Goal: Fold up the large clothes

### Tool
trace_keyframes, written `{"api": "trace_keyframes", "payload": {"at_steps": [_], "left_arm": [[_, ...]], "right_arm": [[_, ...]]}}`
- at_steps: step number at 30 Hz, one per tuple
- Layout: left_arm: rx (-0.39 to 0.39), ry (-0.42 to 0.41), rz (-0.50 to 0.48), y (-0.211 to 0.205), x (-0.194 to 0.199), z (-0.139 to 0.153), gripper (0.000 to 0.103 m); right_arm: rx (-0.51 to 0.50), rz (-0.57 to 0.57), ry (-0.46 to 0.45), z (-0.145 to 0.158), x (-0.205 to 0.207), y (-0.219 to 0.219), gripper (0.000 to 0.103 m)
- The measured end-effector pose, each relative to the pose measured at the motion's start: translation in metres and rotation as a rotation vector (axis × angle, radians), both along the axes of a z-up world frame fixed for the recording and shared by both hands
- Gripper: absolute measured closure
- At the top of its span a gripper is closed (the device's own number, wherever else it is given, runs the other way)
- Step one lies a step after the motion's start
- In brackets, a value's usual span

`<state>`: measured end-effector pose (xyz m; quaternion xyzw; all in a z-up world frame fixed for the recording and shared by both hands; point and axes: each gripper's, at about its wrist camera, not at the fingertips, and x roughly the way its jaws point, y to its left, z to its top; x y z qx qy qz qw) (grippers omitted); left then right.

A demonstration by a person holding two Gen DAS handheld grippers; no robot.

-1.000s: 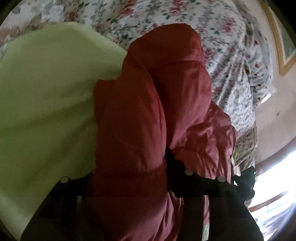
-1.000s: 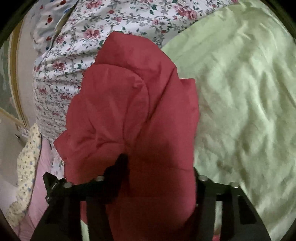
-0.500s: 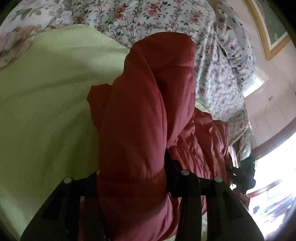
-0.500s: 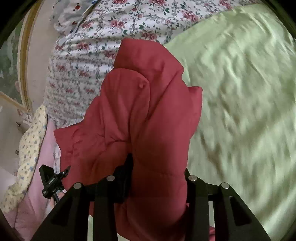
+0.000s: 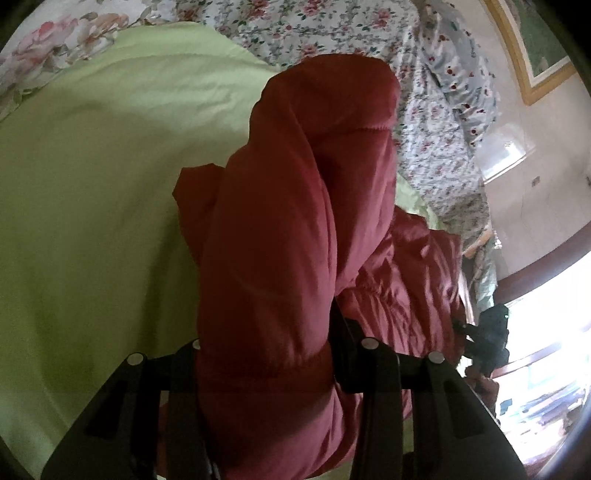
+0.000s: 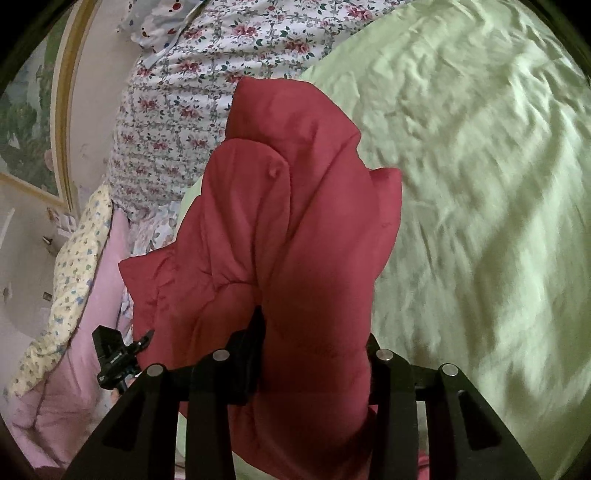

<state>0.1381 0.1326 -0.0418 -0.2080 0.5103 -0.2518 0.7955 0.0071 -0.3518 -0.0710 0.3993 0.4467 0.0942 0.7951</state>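
Observation:
A red puffer jacket (image 5: 288, 229) hangs bunched over a light green bed sheet (image 5: 92, 184). My left gripper (image 5: 266, 354) is shut on a thick fold of the jacket, which bulges up between the fingers and hides the tips. The jacket also fills the right wrist view (image 6: 295, 221), where my right gripper (image 6: 314, 354) is shut on another thick fold of it. The other gripper shows small and dark at the right edge of the left wrist view (image 5: 487, 343) and at the lower left of the right wrist view (image 6: 114, 358).
A floral quilt (image 5: 332, 33) and pillow (image 5: 454, 66) lie at the head of the bed, also seen in the right wrist view (image 6: 177, 110). A framed picture (image 6: 33, 122) hangs on the wall. Pink and dotted bedding (image 6: 70, 295) lies beside the bed. A bright window (image 5: 546, 332) is at the right.
Both grippers have lifted and tilted with the jacket still held; more of the wall, picture and pillow has come into view. The jacket hangs longer between them.

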Motion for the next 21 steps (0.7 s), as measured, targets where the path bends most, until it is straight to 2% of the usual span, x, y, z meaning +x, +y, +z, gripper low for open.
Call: {"api": "trace_keyframes", "payload": {"at_steps": [6, 8, 9, 12, 13, 14, 15, 16, 18, 21], "left_arm": [[0.105, -0.036, 0.051, -0.010, 0.003, -0.005, 0.053], [0.159, -0.052, 0.077, -0.011, 0.003, -0.003, 0.040], [0.180, -0.062, 0.090, -0.013, 0.003, -0.002, 0.039], [0.258, -0.102, 0.123, -0.018, 0.002, 0.007, 0.031], [0.288, -0.121, 0.139, -0.018, 0.002, 0.010, 0.029], [0.327, -0.153, 0.161, -0.020, 0.000, 0.016, 0.029], [0.352, -0.177, 0.176, -0.021, 0.000, 0.021, 0.028], [0.379, -0.207, 0.198, -0.021, -0.001, 0.028, 0.020], [0.381, -0.251, 0.204, -0.025, 0.000, 0.039, 0.018], [0.398, -0.278, 0.166, -0.043, 0.007, 0.046, 0.018]], "right_arm": [[-0.061, -0.008, 0.010, -0.004, 0.009, 0.003, 0.056], [-0.079, -0.003, 0.011, -0.004, 0.008, 0.003, 0.050], [-0.097, -0.004, 0.014, -0.002, 0.009, 0.003, 0.047], [-0.182, -0.016, 0.028, 0.004, 0.011, 0.004, 0.032], [-0.214, -0.025, 0.032, 0.006, 0.011, 0.003, 0.021], [-0.250, -0.040, 0.031, 0.010, 0.011, 0.002, 0.015], [-0.278, -0.057, 0.021, 0.016, 0.011, 0.001, 0.014], [-0.295, -0.068, 0.012, 0.020, 0.012, 0.001, 0.014], [-0.337, -0.098, -0.012, 0.031, 0.012, 0.000, 0.013], [-0.358, -0.098, -0.038, 0.040, 0.023, 0.002, 0.005]]}}
